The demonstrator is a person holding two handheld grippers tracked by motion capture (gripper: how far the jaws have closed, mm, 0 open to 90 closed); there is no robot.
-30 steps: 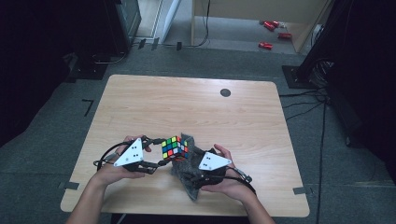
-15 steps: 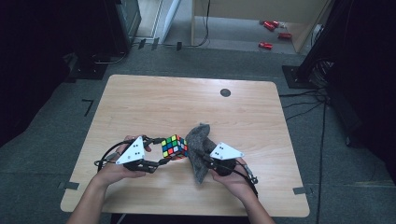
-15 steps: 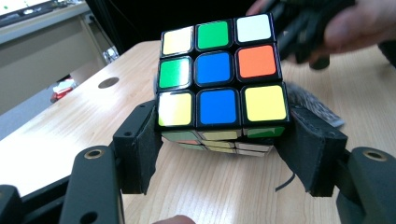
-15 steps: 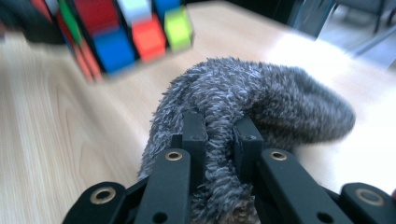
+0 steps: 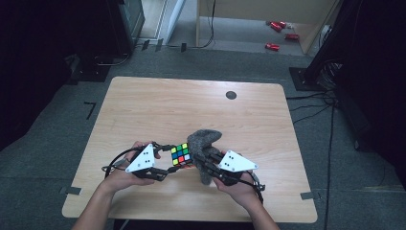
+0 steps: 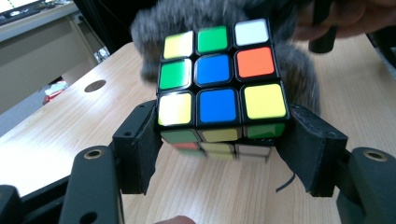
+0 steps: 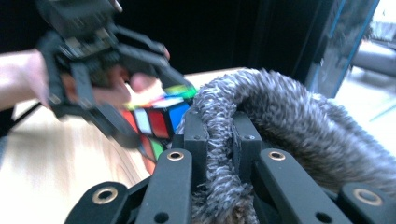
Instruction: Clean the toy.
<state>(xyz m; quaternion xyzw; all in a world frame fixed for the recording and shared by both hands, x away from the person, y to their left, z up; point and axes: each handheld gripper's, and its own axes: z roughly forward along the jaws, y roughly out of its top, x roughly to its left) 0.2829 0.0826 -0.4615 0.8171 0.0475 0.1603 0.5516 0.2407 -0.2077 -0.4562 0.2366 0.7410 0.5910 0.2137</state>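
room, high view: dim workshop floor around a pale wooden table (image 5: 143, 110) with a dark round hole (image 5: 231, 95) near its far edge; red bits lie on the floor far behind
cube, high view: the puzzle cube (image 5: 180, 154) sits at the near middle of the table, clamped by the left gripper (image 5: 165, 160)
cloth, high view: a grey fuzzy cloth (image 5: 205, 143) bunches up just right of the cube, touching it, hanging from the right gripper (image 5: 207, 165)
left gripper view: both pads squeeze the cube (image 6: 219, 84) by its lower layer, one on each side face; the cube is off the tabletop (image 6: 60, 126), the cloth (image 6: 187, 16) pressed behind it
right gripper view: jaws closed tight on a fold of the cloth (image 7: 280, 116), which loops over them; the cube (image 7: 156, 119) and the left gripper (image 7: 135, 135) lie beyond, blurred
cube handling, judged: rigid, light, smooth plastic; layers may twist, so flat pads on opposite faces suit it; glossy stickers could slip under a sideways push
cloth handling, judged: soft, limp, very light, grippy pile; pinch a thick fold, since one thin edge would sag and drag
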